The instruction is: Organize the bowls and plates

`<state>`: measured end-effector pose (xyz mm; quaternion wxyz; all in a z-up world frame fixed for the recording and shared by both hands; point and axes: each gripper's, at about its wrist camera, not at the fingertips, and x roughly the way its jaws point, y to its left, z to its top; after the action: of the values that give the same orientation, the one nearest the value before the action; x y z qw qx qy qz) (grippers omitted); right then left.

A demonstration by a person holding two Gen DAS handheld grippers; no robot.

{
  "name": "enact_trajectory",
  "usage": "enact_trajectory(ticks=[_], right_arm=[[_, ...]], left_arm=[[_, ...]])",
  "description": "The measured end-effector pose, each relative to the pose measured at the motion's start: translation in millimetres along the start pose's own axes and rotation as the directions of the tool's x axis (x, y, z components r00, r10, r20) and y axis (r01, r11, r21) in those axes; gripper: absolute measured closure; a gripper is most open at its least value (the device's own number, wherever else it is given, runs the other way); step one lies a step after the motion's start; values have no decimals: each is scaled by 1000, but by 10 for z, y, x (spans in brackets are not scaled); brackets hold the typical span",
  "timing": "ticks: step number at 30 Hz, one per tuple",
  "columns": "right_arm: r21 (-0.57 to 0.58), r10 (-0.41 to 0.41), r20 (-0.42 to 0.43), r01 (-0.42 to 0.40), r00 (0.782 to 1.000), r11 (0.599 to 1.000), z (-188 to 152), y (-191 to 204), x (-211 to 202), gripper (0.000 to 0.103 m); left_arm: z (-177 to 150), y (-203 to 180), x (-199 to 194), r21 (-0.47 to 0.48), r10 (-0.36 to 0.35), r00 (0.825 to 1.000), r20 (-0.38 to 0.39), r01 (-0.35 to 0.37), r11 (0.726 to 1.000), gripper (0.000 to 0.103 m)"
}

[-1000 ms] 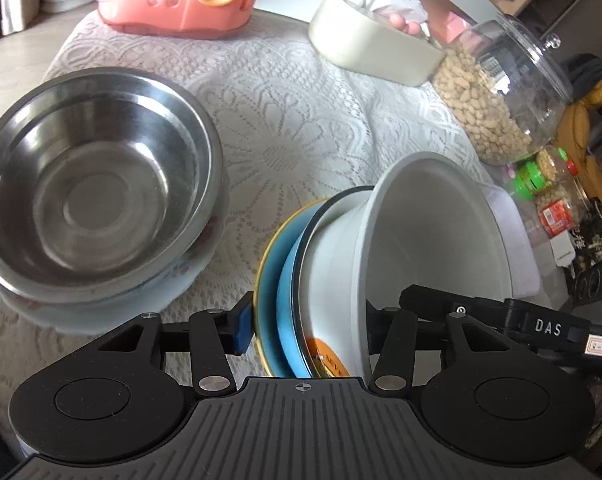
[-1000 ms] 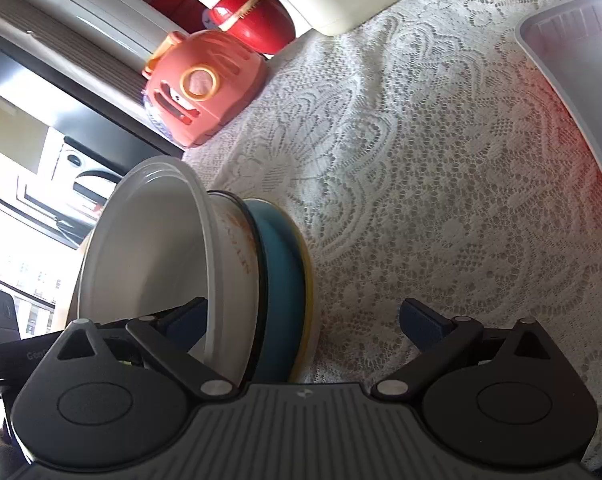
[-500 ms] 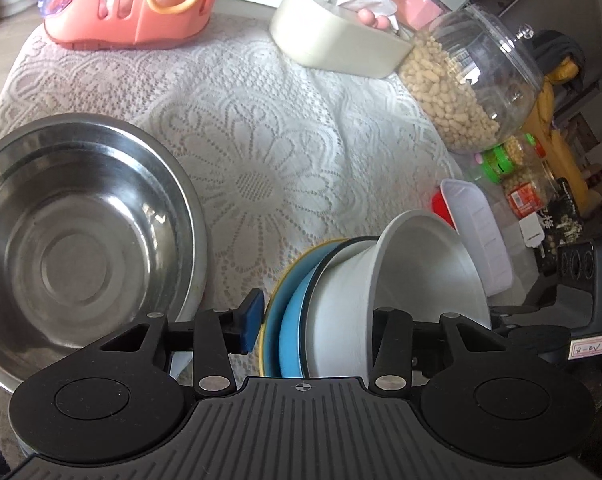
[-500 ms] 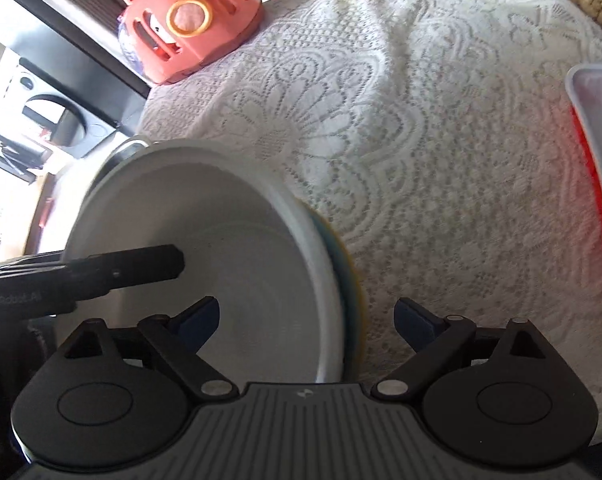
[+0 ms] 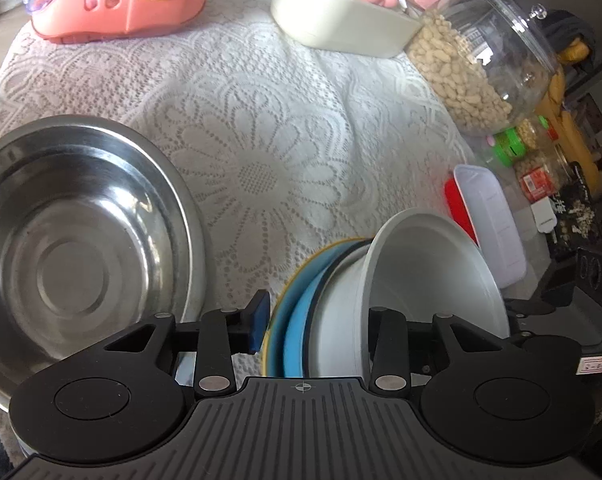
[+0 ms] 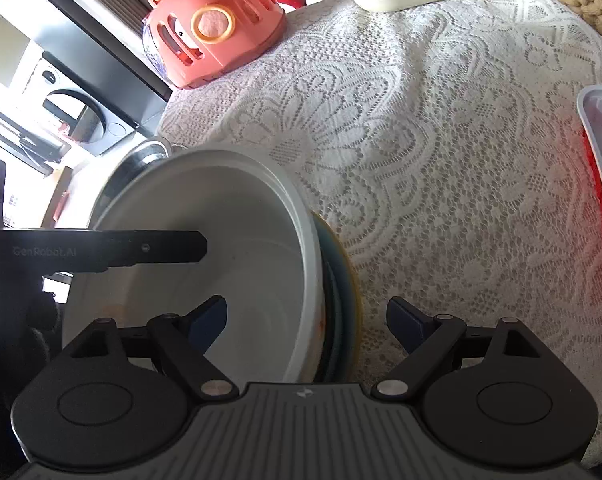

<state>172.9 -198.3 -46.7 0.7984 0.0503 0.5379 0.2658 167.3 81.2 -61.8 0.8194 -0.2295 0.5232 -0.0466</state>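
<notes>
Tilted white bowl (image 5: 433, 276) against blue plates (image 5: 295, 320)

The tilted stack of bowls (image 5: 381, 292) stands right of the steel bowl (image 5: 77, 248), peanut jar (image 5: 481, 68) behind.

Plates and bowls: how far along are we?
Done: white bowl nested on a blue plate and yellow-rimmed plate. In hand: left gripper and right gripper both straddle that tilted stack, jaws closing. Left: the steel bowl sits apart on the lace cloth; the stack probably joins it.
</notes>
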Motion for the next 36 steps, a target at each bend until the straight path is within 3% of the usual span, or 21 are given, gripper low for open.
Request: enact_trajectory(ticks=[10,13,21,25,29,31,33,35,36], right_arm=[[179,58,-25,-53,998,982,-145,-269,82,3],[229,97,5,-95,995,969,-193,-329,93,0],[302,90,95,-114,991,946,-325,-350,67,0],[298,124,101,-148,987,943,-343,-361,76,0],[212,204,11,-202,979,956,-261,-377,112,2],[186,149,34,-153,988,971,-238,-335,57,7],[99,26,73,-33,997,995,-199,-202,-13,11],[15,-75,84,74,994,997,-165,-62,-38,25],[-11,-86,70,87,994,996,-142,-20,-33,27]], left_arm=[[-156,5,-92,-2,-25,999,46,25,1000,50],[-206,26,-145,-18,-30,998,51,31,999,50],[-276,50,-187,-50,-33,999,42,35,998,49],[-310,30,-178,-52,-16,1000,25,17,998,50],[-368,50,-149,-79,-24,1000,5,24,997,50],[-393,66,-137,-100,-37,999,6,37,994,50],[-403,73,-140,-117,-39,999,12,40,992,51],[-404,54,-141,-114,-29,999,14,31,993,51],[-412,34,-143,-110,-21,1000,16,22,994,51]])
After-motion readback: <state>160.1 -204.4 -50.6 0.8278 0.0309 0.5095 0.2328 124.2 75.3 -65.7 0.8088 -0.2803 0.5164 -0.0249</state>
